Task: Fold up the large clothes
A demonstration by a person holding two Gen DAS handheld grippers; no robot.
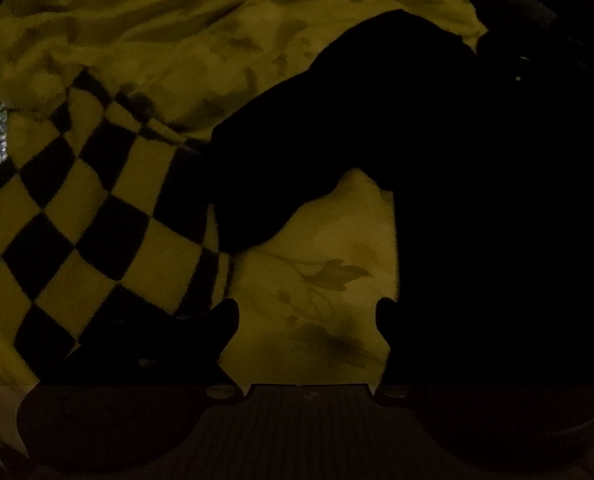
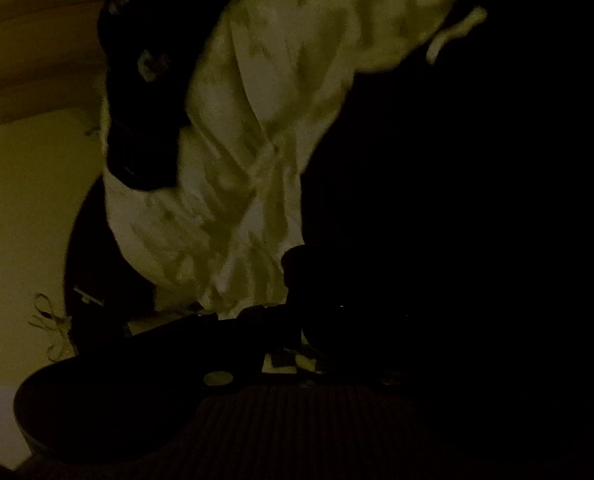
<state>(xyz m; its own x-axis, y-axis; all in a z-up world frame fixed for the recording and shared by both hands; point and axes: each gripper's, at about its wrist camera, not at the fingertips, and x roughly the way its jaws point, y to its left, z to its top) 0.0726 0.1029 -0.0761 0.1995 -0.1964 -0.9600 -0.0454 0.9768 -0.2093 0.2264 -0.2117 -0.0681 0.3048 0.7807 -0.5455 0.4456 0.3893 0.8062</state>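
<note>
The scene is very dark. In the left wrist view a black garment point(image 1: 437, 152) lies over a yellowish floral bed sheet point(image 1: 317, 280), with one sleeve-like part reaching left. My left gripper point(image 1: 308, 320) is open just above the sheet; its right finger is against the garment's edge, and nothing is between the fingers. In the right wrist view my right gripper point(image 2: 297, 292) is lifted and looks shut on dark cloth point(image 2: 437, 220) that fills the right half. A pale patterned cloth point(image 2: 265, 140) hangs behind it.
A black-and-yellow checkered blanket point(image 1: 81, 216) lies at the left of the bed. Rumpled floral bedding point(image 1: 177, 20) fills the back. In the right wrist view a dark object point(image 2: 145, 92), perhaps the other gripper, hangs at upper left before a pale wall point(image 2: 21, 220).
</note>
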